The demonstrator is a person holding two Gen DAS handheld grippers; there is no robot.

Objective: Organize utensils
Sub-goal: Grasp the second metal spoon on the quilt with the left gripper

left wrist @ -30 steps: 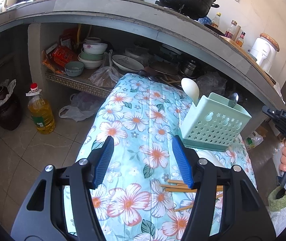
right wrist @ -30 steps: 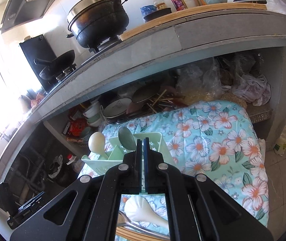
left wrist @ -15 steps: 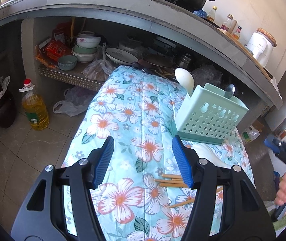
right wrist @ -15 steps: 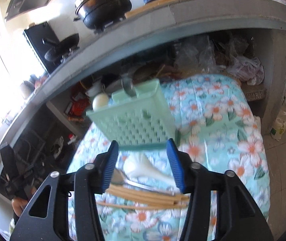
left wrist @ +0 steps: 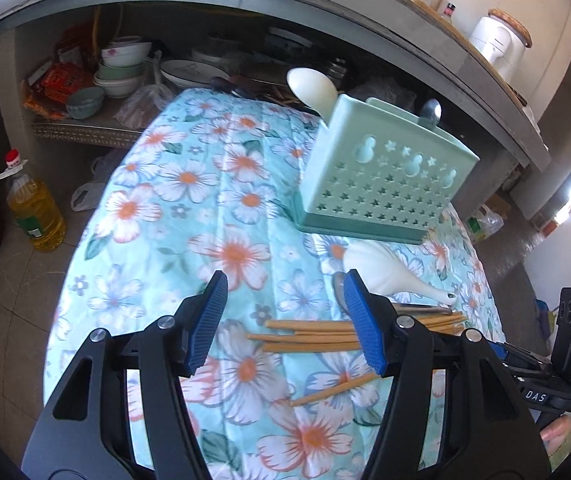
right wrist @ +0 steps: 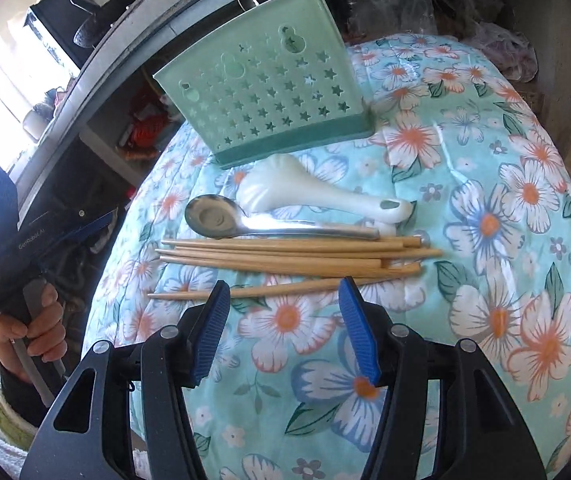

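Observation:
A mint green utensil holder (left wrist: 381,184) (right wrist: 273,92) stands on the floral cloth, with a white spoon (left wrist: 311,88) and a metal spoon (left wrist: 431,112) upright in it. In front of it lie a white rice paddle (right wrist: 317,196) (left wrist: 389,276), a metal spoon (right wrist: 245,224) and several wooden chopsticks (right wrist: 285,254) (left wrist: 309,334). My left gripper (left wrist: 283,316) is open and empty above the cloth, left of the chopsticks. My right gripper (right wrist: 283,328) is open and empty, just in front of the nearest single chopstick (right wrist: 269,290).
The floral cloth (left wrist: 189,208) covers a small table. Behind it runs a counter with a shelf of bowls and plates (left wrist: 125,68). An oil bottle (left wrist: 35,208) stands on the floor at the left. The other handheld gripper shows at each view's edge (right wrist: 9,240).
My right gripper opened from shut and drew back and down from the holder to the chopsticks. My left gripper stayed open and moved lower over the cloth.

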